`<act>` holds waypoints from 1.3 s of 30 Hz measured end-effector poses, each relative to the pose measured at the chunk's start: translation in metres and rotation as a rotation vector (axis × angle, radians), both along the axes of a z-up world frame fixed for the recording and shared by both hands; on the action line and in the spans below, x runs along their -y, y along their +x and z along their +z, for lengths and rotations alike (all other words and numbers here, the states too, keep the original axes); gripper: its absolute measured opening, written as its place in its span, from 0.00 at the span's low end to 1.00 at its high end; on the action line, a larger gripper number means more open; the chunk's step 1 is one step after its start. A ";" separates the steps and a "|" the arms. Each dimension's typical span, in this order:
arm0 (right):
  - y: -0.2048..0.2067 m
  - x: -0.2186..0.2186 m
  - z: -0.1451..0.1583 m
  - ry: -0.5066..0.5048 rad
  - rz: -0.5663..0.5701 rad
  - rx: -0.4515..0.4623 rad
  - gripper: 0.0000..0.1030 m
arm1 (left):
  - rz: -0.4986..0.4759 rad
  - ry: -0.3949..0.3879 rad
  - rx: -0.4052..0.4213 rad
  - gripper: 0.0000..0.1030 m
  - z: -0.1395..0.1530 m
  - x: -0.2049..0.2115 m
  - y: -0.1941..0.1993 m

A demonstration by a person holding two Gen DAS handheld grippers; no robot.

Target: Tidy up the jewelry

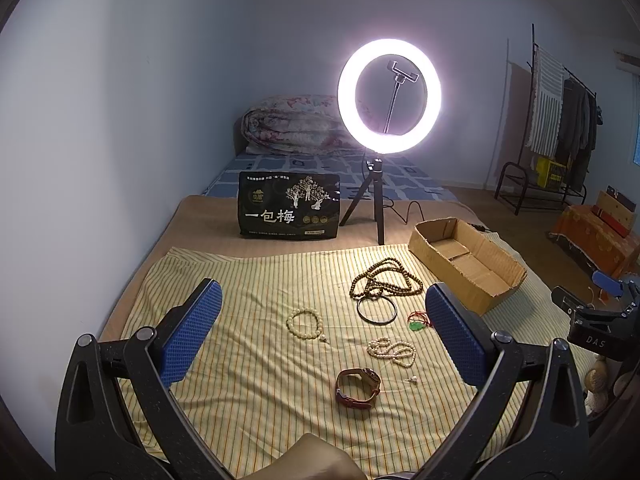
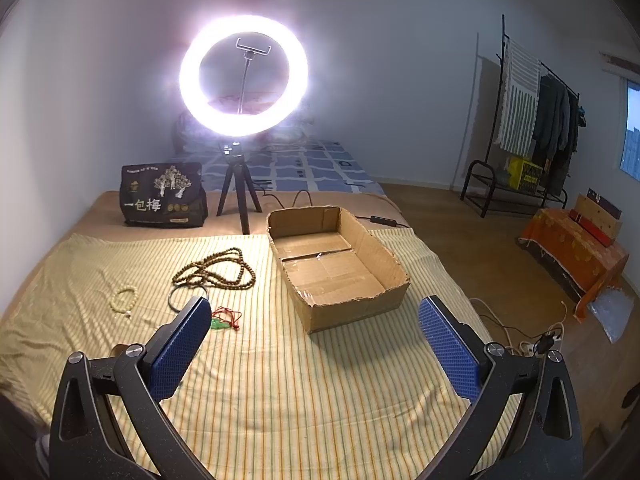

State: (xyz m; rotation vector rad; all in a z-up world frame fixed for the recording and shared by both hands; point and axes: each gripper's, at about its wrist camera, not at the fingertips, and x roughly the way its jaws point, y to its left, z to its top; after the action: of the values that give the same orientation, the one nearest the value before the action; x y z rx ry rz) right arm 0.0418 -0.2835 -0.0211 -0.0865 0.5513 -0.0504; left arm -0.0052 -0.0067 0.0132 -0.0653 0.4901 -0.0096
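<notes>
Nothing moved yet, by the look of it: all pieces lying loose on the striped cloth (image 1: pixel 248 360) over the bed, cardboard box (image 2: pixel 340 264) empty. Opening step, a first pick still to choose.

Left to right in the left wrist view: left gripper (image 1: pixel 320 332) released, jaws spread wide, holding nothing, hovering above the cloth. Pale bead bracelet (image 1: pixel 304 322) lying alone toward the left. Brown-strapped watch (image 1: pixel 358 388) nearest the camera. Dark bangle (image 1: pixel 377 310) touching the long brown bead necklace (image 1: pixel 386 280) beyond it. White bead strand (image 1: pixel 392 352) below, green pendant on red cord (image 1: pixel 418 324) just beside the right finger. Box to the right, well apart. Right gripper (image 2: pixel 316 340) likewise released and empty, aimed between pendant and box.

Next move likely: closing on one piece and carrying it rightward into the box; thin cords and loose strands calling for a low, careful pinch.

Legible writing: "一包梅" on the black bag (image 1: pixel 289 210); "DAS" on the right gripper's body.
</notes>
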 end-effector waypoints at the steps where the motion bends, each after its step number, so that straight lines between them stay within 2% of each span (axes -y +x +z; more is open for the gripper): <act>1: 0.000 0.000 0.000 -0.001 0.000 0.000 1.00 | 0.000 0.000 0.000 1.00 0.000 0.000 0.000; 33: 0.004 -0.002 -0.007 0.003 0.012 -0.022 1.00 | -0.007 0.001 -0.019 1.00 -0.013 -0.002 0.003; 39: 0.006 -0.001 -0.011 0.001 0.022 -0.030 1.00 | -0.012 -0.008 -0.056 1.00 -0.022 -0.006 0.014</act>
State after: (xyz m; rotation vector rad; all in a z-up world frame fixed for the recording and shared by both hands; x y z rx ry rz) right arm 0.0475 -0.2826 -0.0321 -0.0920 0.5800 -0.0272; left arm 0.0091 -0.0005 -0.0084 -0.0707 0.5462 -0.0213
